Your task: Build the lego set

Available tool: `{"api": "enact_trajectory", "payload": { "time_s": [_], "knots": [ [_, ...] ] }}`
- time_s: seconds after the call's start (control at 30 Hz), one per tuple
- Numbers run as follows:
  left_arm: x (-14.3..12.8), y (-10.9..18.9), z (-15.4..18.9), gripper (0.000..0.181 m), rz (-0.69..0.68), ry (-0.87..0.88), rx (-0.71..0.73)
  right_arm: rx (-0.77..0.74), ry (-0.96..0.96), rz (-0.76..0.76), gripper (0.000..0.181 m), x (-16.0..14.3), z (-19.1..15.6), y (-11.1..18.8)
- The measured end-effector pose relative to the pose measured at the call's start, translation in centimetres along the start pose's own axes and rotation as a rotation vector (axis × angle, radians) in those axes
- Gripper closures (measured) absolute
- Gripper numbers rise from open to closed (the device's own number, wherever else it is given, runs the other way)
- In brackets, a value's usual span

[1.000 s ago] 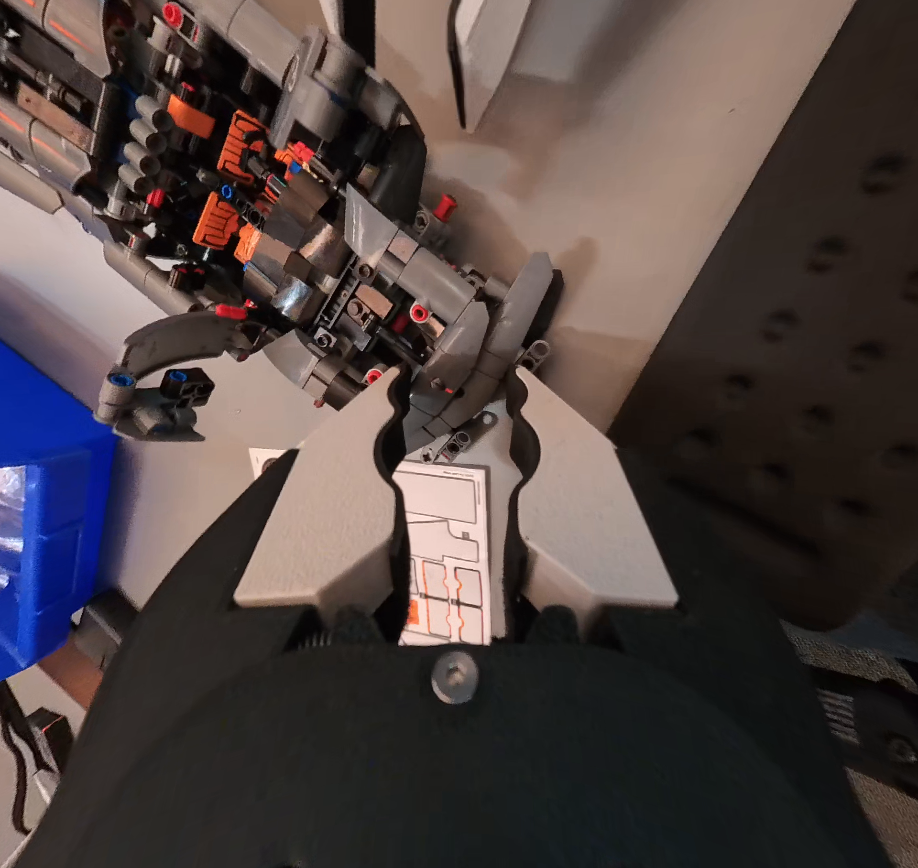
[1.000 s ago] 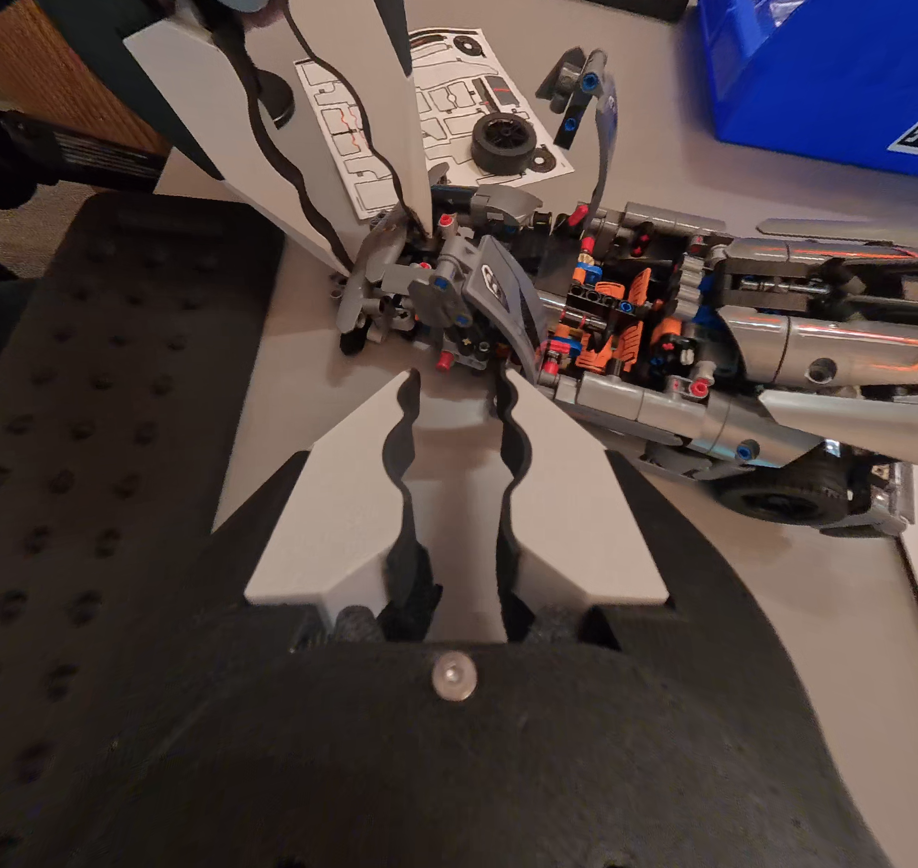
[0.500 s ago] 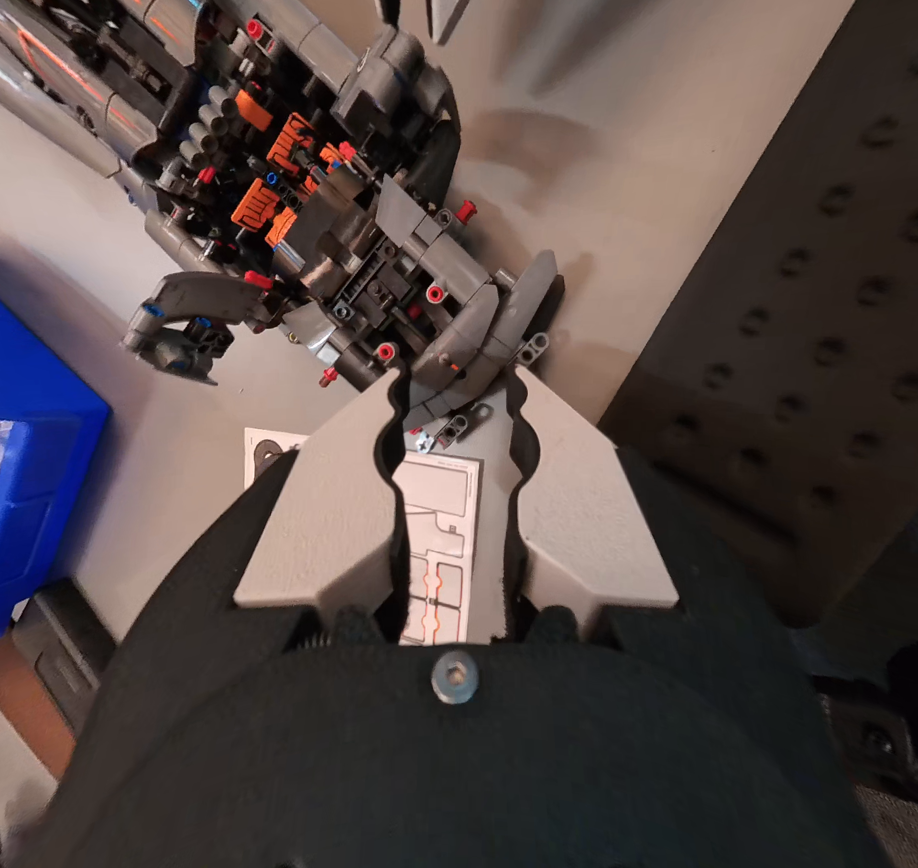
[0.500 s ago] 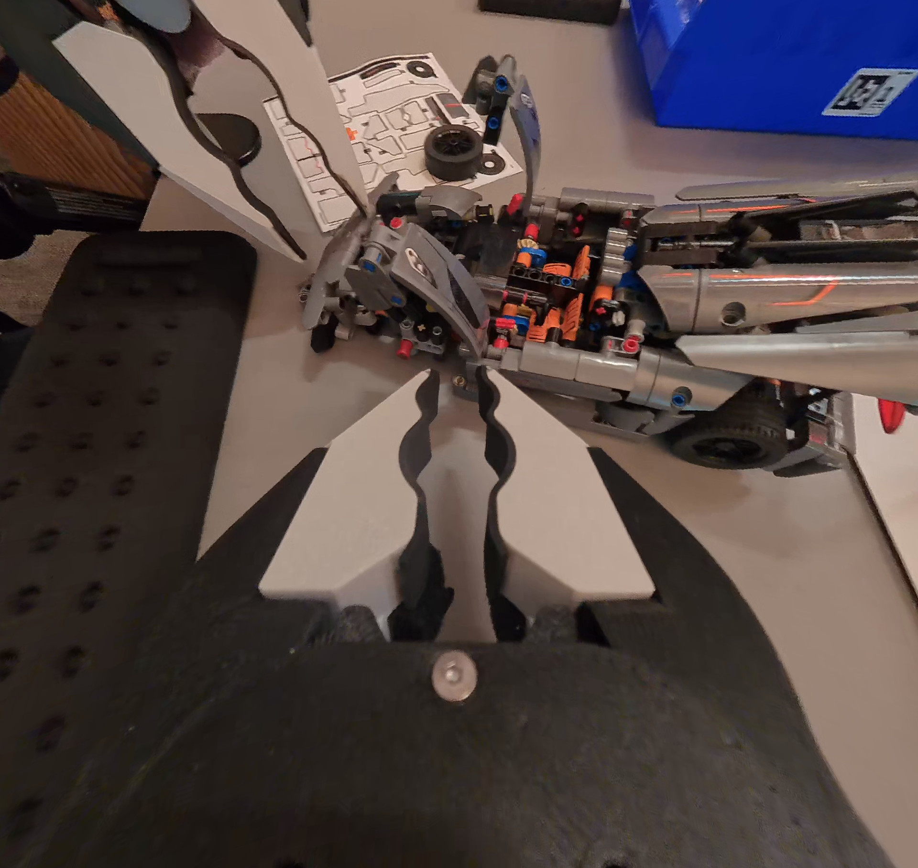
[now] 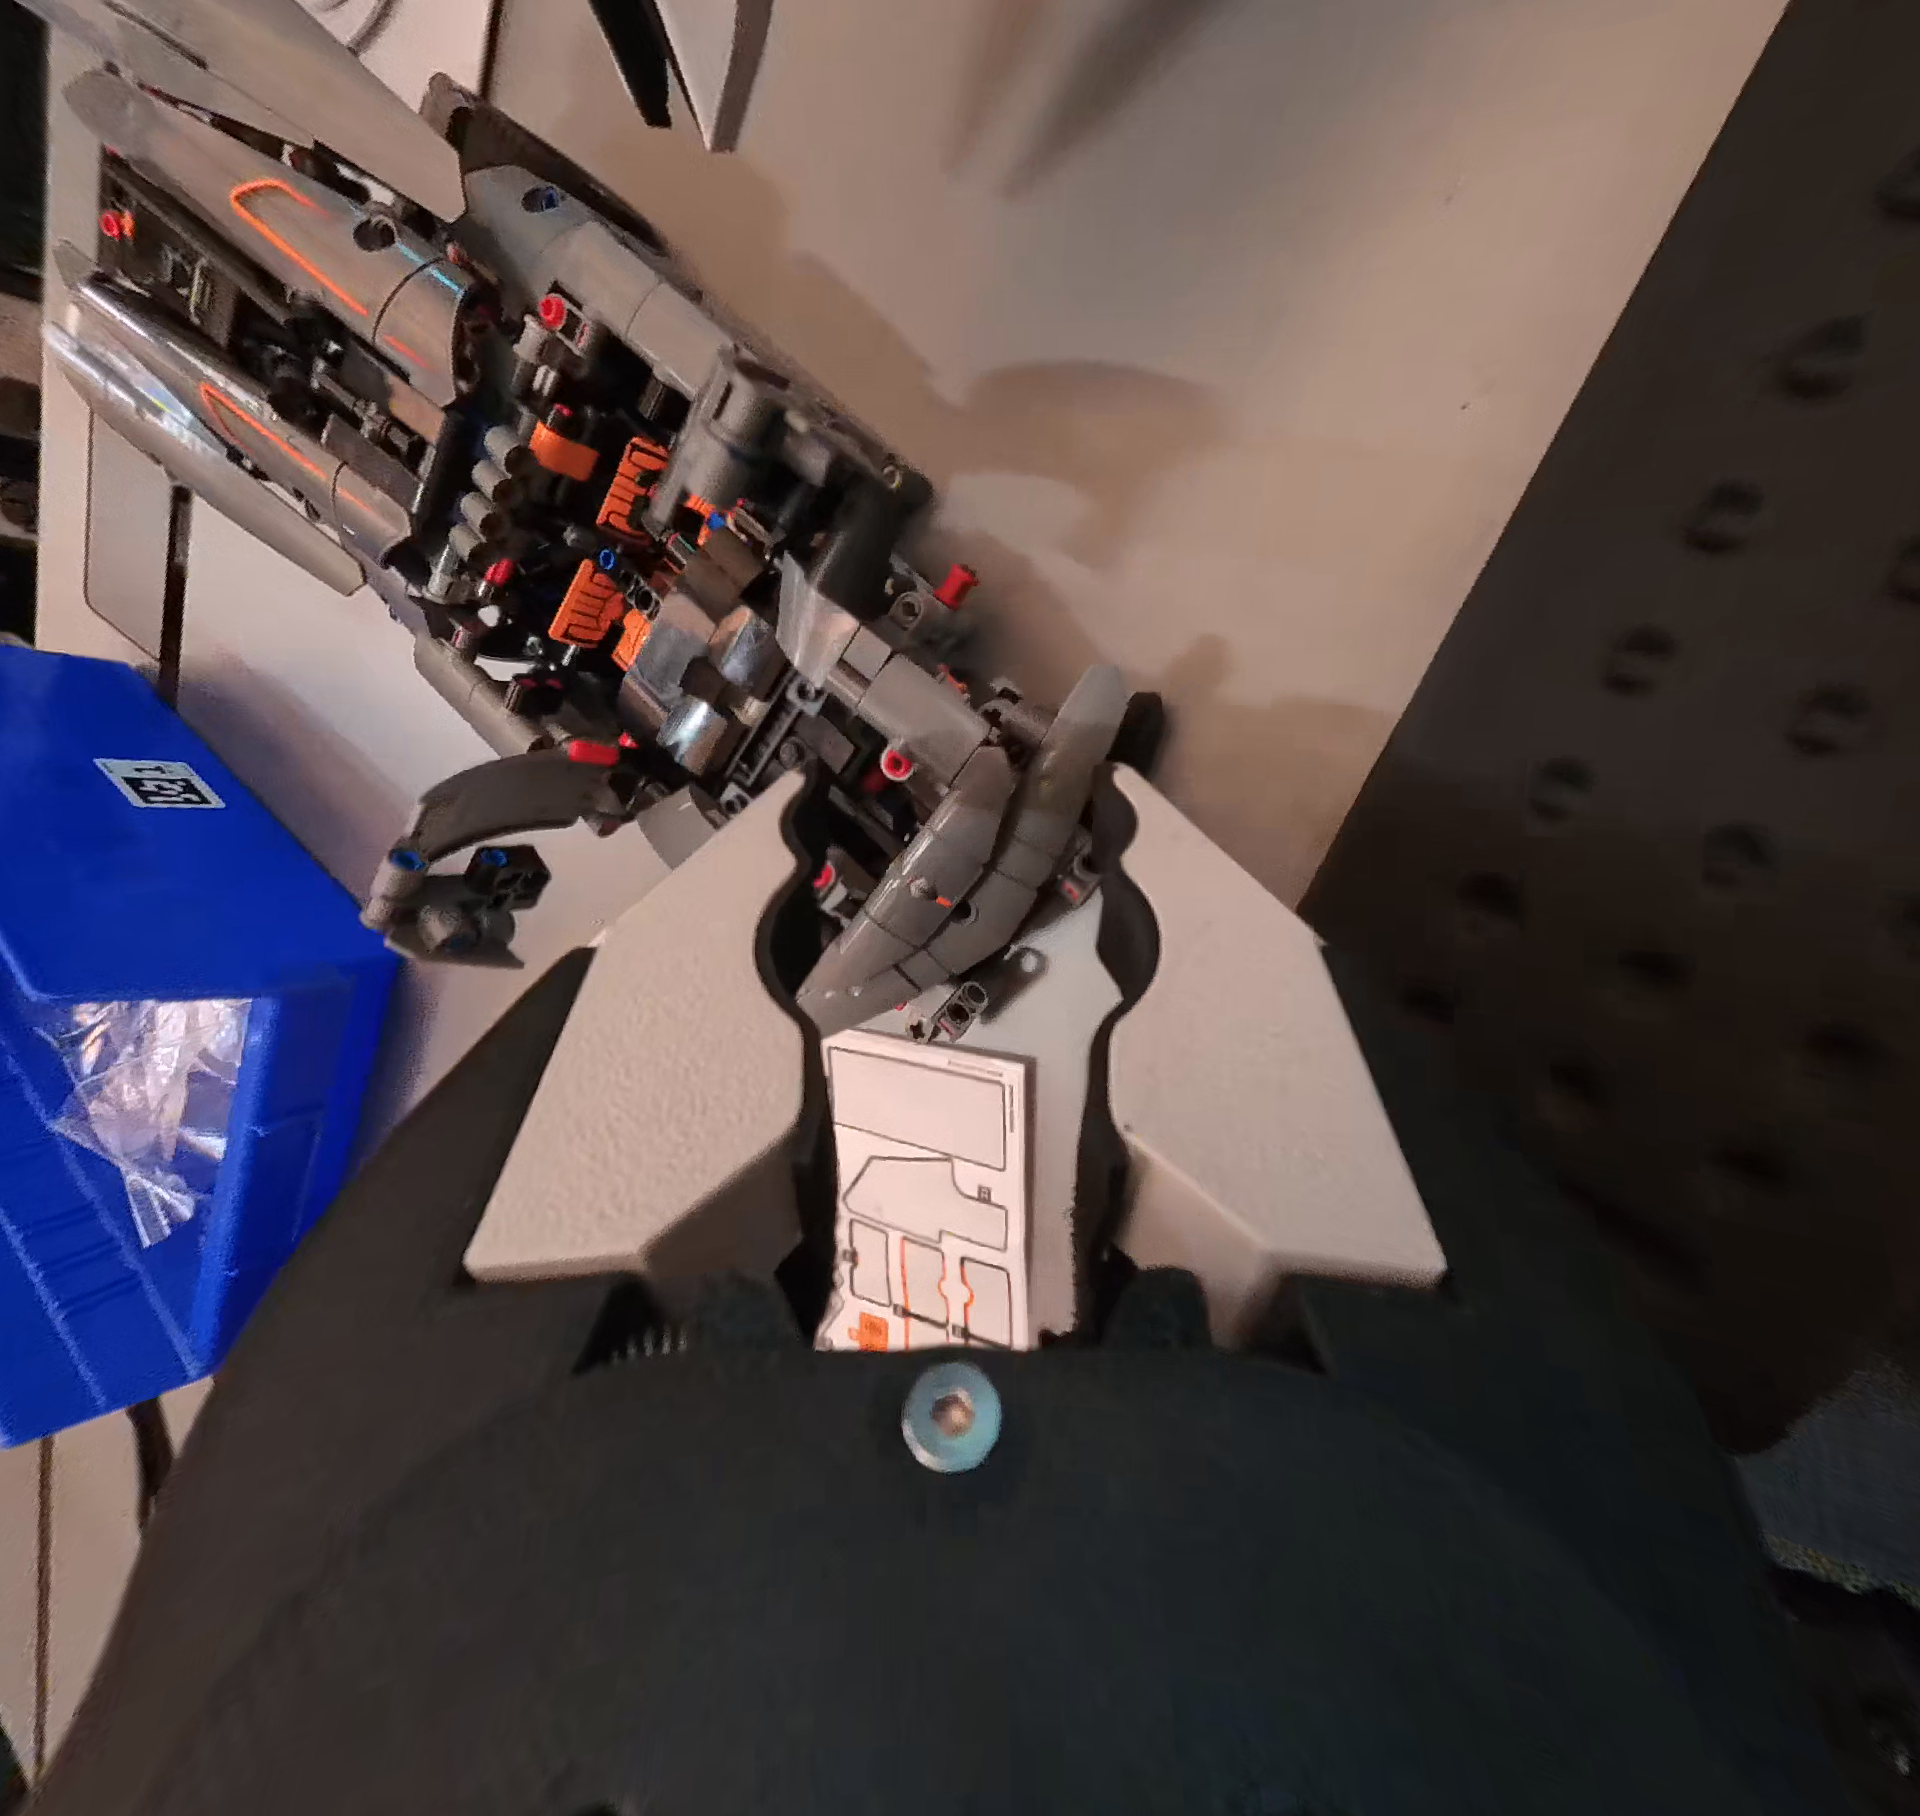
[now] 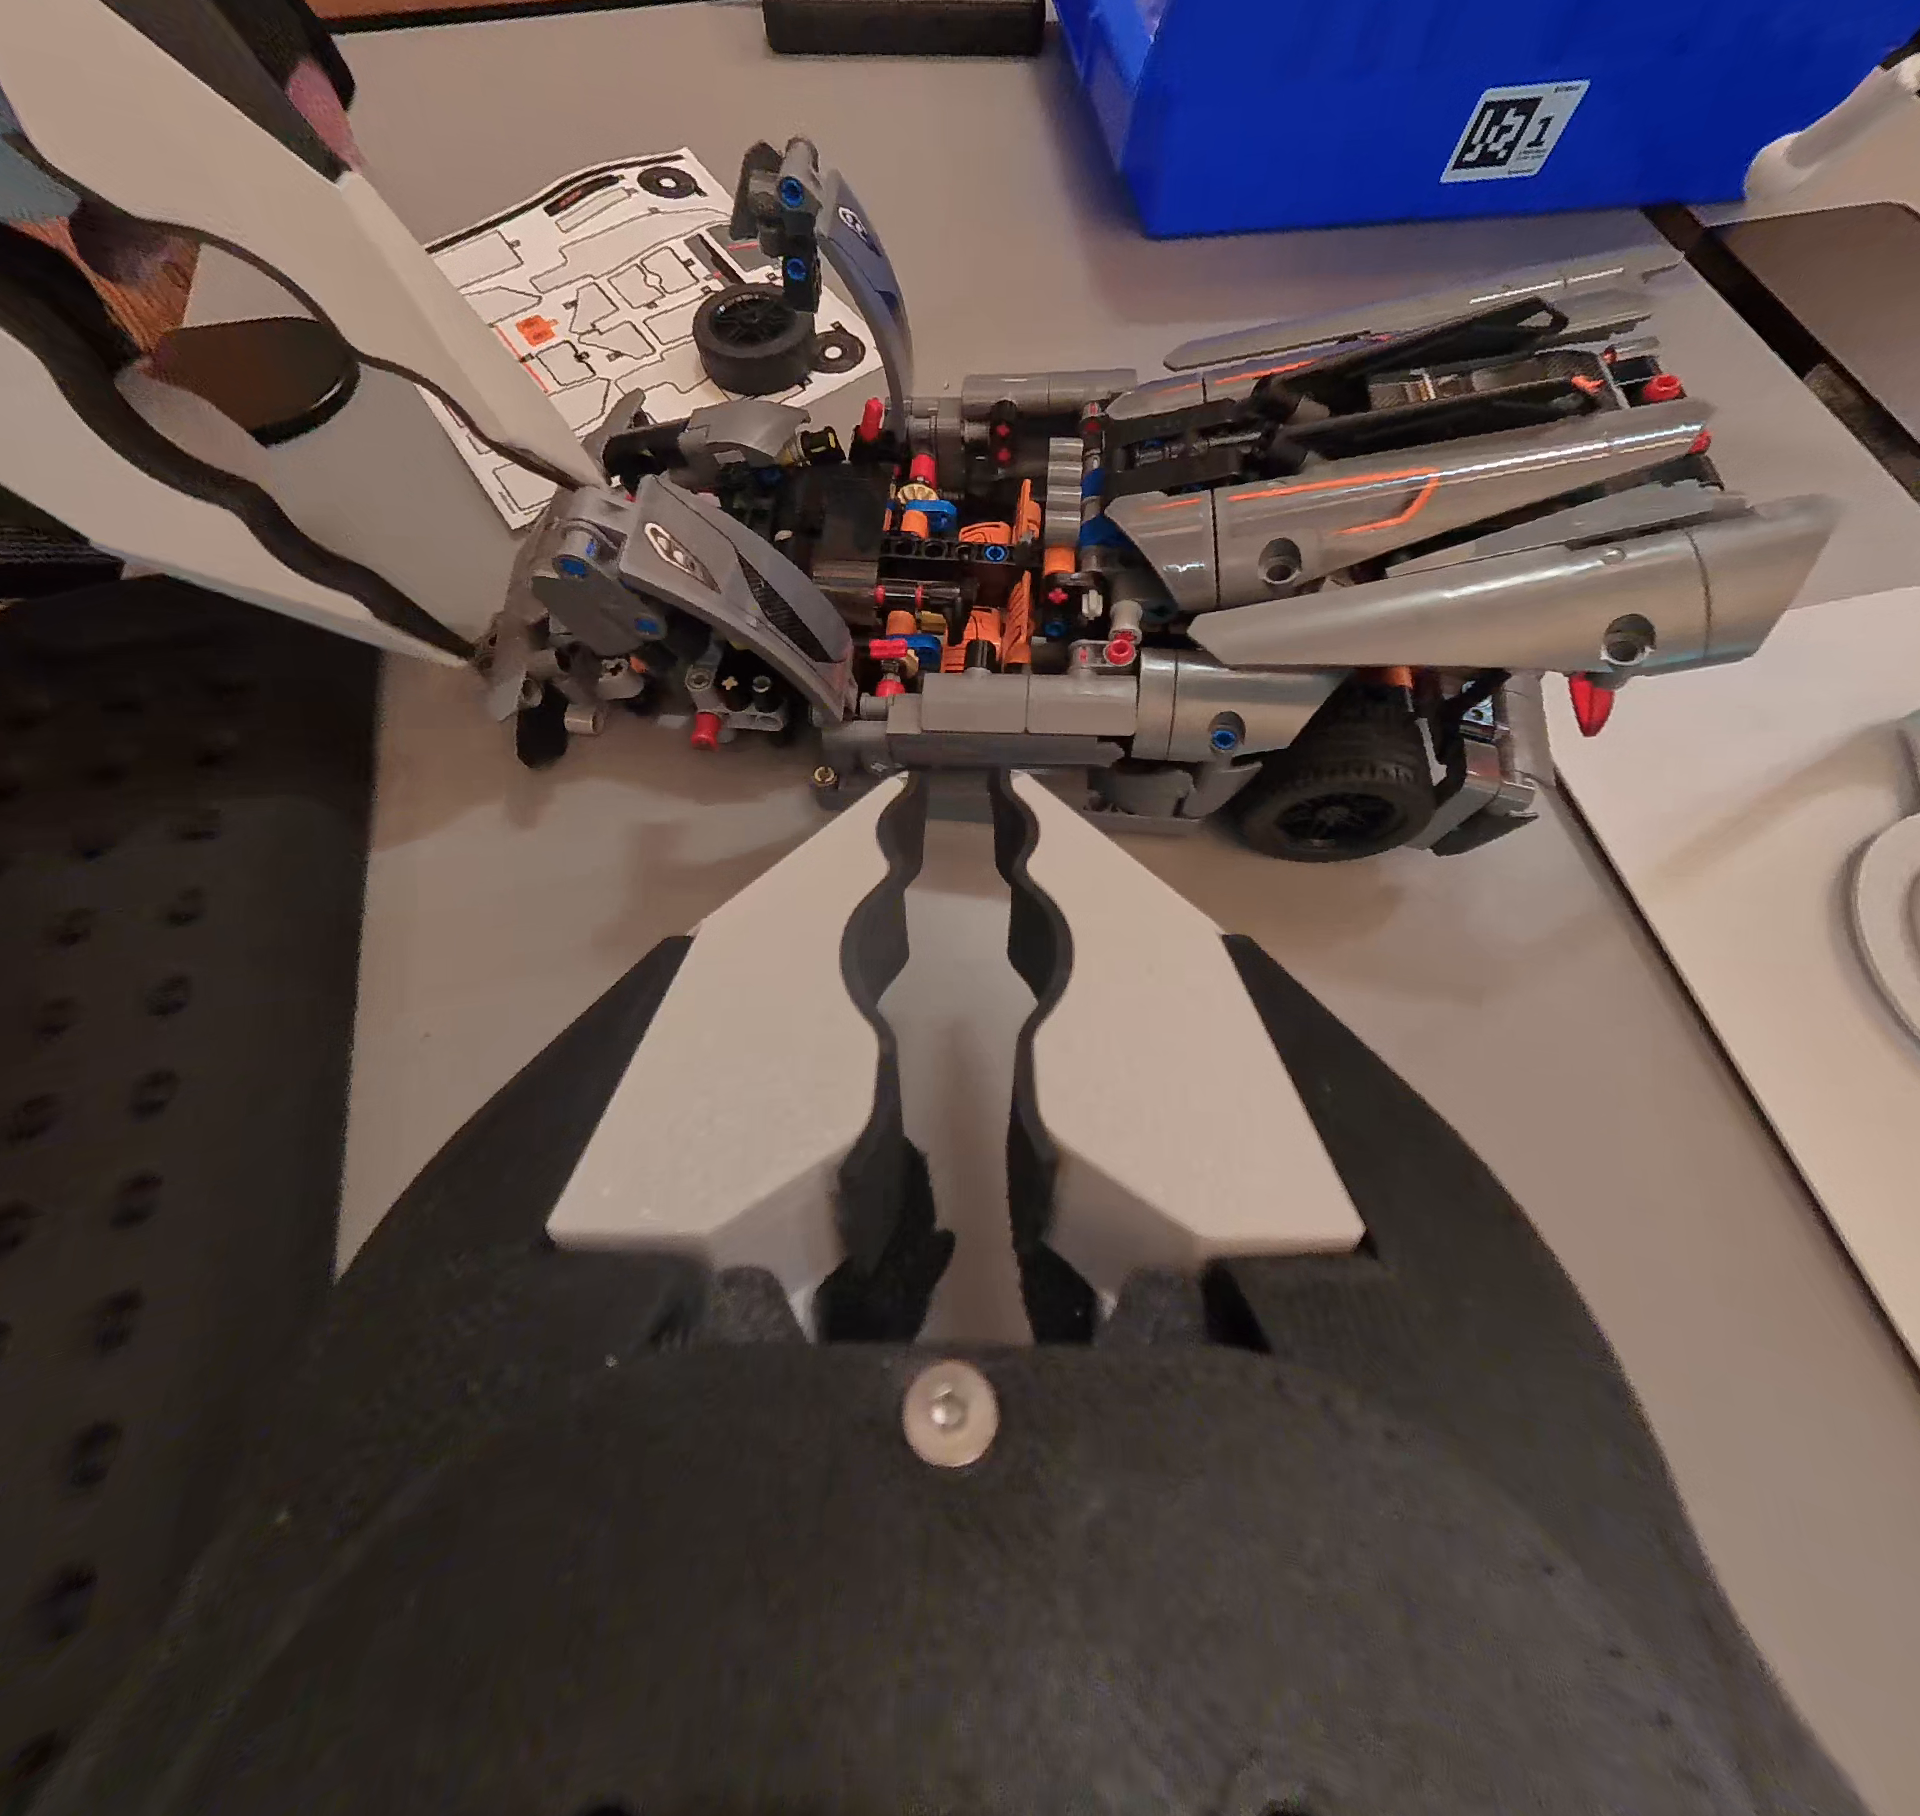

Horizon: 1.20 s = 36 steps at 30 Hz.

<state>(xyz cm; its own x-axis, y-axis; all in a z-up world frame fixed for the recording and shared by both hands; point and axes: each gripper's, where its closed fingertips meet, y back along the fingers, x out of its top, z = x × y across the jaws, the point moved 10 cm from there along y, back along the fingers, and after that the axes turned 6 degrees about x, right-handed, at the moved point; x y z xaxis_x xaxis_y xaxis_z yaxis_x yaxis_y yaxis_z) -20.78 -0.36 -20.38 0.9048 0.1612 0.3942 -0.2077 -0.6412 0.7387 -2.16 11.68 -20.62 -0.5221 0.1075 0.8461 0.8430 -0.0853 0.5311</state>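
Left wrist view: against the frame half a second back, the grey, black and orange brick-built car model (image 5: 582, 478) shows more of its tail, and the blue plastic bin (image 5: 135, 1018) fills more of the left edge. The left tool (image 5: 951, 790) stands wide open, its fingers either side of the model's grey curved nose panel (image 5: 987, 873); whether they press on it cannot be told. A white sticker sheet (image 5: 925, 1184) lies on the grey counter (image 5: 1299, 364) under the gap. The black dimpled mat (image 5: 1662, 831) borders the counter on the right, with bare counter beyond the nose.

Right wrist view: the right tool (image 6: 954, 779) has drawn back along the model (image 6: 1143, 571) to its grey side sill, narrowly open, gripping nothing, tips just at the sill. The left tool (image 6: 530, 561) reaches the nose from the left. A loose black wheel (image 6: 753, 338) rests on the sheet (image 6: 582, 291). The bin (image 6: 1455, 52) closes the far edge; open counter (image 6: 623, 883) lies near the tips.
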Motion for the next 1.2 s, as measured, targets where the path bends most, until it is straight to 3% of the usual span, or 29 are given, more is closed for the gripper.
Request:
{"api": "enact_trajectory", "payload": {
  "time_s": [0.33, 0.53, 1.2],
  "knots": [
    [-0.3, -1.4, 1.3, 0.135, -0.08, -0.028, 0.023, 0.008, 0.019, -0.008, 0.17, 0.1, -0.5, -0.1],
    [-0.4, -1.6, 1.2, 0.151, -0.077, -0.036, 0.066, 0.008, 0.025, -0.01, 0.17, 0.2, -0.5, -0.1],
    [0.0, -1.5, -0.2, 0.156, -0.176, -0.114, 0.049, 0.04, -0.003, -0.017, 0.168, -0.1, -0.5, -0.3]
  ]
}}
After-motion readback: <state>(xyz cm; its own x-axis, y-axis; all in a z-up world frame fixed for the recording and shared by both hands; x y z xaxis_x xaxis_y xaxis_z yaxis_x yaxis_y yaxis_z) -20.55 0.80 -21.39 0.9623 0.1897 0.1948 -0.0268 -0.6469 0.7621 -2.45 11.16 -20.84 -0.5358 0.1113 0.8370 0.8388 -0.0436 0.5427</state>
